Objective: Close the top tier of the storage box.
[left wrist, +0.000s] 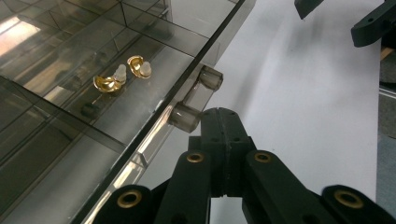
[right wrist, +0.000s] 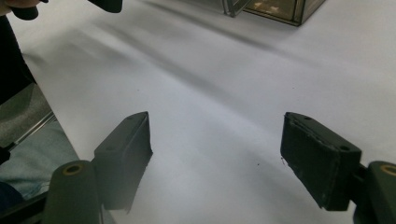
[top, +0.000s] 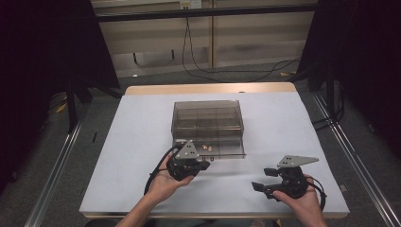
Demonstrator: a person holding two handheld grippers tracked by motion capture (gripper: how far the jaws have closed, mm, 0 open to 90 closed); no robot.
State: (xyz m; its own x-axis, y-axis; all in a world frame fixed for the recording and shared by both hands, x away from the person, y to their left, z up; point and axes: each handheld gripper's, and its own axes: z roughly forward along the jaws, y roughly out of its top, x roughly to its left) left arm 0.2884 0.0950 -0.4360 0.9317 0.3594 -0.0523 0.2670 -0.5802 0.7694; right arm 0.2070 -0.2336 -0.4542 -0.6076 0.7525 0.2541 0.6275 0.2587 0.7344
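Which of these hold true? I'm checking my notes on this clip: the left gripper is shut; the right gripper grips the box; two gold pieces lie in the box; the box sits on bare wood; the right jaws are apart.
1. The left gripper is shut: true, its jaws meet right at the clear latch on the box's front edge.
2. The right gripper grips the box: false, it hovers over the white sheet with nothing between its jaws.
3. Two gold pieces lie in the smoky clear box: true.
4. The box sits on bare wood: false, it stands on the white sheet.
5. The right jaws are apart: true.
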